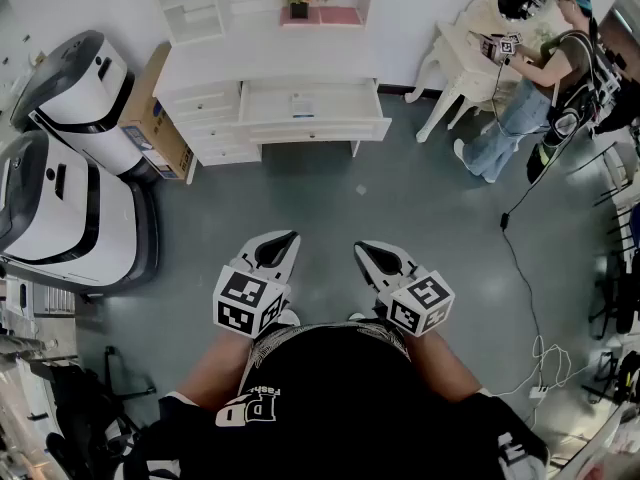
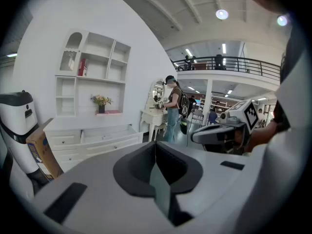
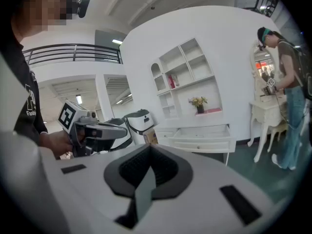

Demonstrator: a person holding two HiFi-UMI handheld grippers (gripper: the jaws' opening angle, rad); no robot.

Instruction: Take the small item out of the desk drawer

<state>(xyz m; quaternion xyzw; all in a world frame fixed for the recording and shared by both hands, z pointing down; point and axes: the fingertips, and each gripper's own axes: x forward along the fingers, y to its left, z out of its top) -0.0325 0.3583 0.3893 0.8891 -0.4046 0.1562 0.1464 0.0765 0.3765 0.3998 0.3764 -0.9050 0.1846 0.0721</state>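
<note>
Two empty closed pairs of jaws here | I'm holding left gripper (image 1: 283, 238) and right gripper (image 1: 362, 250) well back from the desk (image 1: 215, 63) | drawer (image 1: 315, 127) pulled out, small item (image 1: 303, 103) inside

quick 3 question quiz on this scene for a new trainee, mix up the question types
1. True or false: the wide desk drawer stands open.
2. Where is the small item? A: lying in the open drawer. B: up on the shelves. C: on the cardboard box.
3. In a few words: what state are the left gripper and the right gripper in, and have they reached the desk?

Key
1. True.
2. A.
3. Both shut with nothing between the fingers, held side by side, well short of the desk.
</note>
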